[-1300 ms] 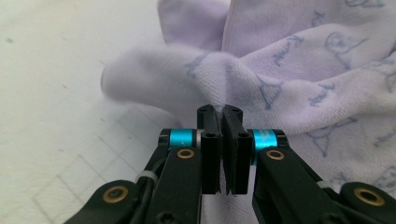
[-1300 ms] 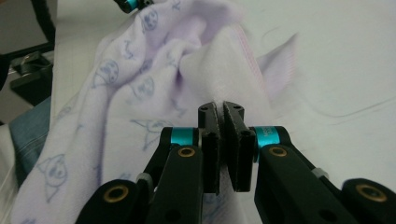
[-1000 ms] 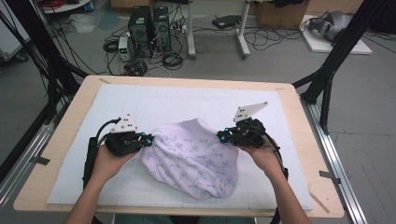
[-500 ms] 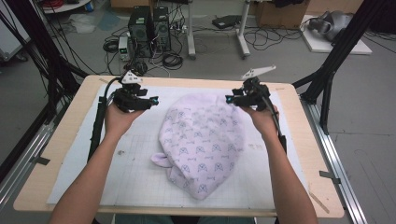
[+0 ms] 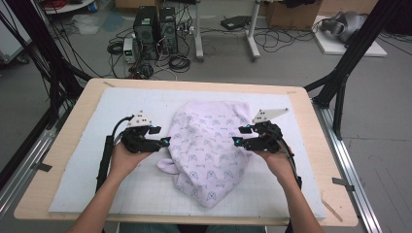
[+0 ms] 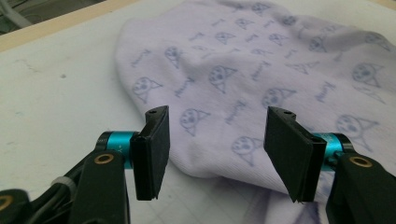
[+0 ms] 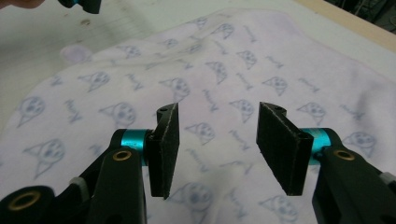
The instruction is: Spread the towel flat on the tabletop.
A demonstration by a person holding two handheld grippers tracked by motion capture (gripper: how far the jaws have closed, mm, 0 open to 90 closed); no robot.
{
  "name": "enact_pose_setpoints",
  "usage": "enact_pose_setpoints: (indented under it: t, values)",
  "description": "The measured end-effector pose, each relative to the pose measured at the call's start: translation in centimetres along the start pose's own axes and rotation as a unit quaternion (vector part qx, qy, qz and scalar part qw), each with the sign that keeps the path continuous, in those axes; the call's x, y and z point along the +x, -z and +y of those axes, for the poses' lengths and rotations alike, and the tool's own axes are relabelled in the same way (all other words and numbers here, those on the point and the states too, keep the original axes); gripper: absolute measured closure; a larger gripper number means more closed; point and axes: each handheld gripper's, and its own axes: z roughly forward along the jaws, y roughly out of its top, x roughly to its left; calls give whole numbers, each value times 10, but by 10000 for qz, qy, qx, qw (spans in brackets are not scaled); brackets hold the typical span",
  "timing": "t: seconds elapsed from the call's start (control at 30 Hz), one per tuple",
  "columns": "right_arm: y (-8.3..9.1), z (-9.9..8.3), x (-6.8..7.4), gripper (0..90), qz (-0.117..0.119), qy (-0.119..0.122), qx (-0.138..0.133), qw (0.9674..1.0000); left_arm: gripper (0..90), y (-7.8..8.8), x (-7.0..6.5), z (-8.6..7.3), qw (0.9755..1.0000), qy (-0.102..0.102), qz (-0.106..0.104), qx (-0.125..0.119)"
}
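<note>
A soft, light lilac knit garment printed with small cat faces lies rumpled mid-surface, best pinched at its side hems, between the spread, empty left tool and right tool, whose jaws have just been opening.

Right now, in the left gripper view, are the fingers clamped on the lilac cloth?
No: the left gripper has its fingers standing apart, with the lilac cloth lying beyond them.

The garment runs off the left gripper view's right edge (its underside stays hidden).
</note>
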Motion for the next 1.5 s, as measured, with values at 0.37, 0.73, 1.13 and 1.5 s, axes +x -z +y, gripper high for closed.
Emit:
enact_pose_setpoints:
  t: [0.37, 0.73, 1.13, 1.5]
  values:
    - [6, -35, 37, 439, 326, 124, -109, 9993, 368, 9, -35, -18, 9990, -226, -379, 5]
    - [8, -64, 71, 407, 569, 492, 80, 9971, 357, 14, -70, -41, 9958, -499, -762, 90]
    - [-33, -78, 80, 638, 613, 777, 741, 9923, 654, -23, -90, -49, 9901, -894, -839, 684]
    - [-12, -53, 75, 853, 713, 864, 353, 9931, 812, 4, -78, -31, 9925, -561, -1073, 184]
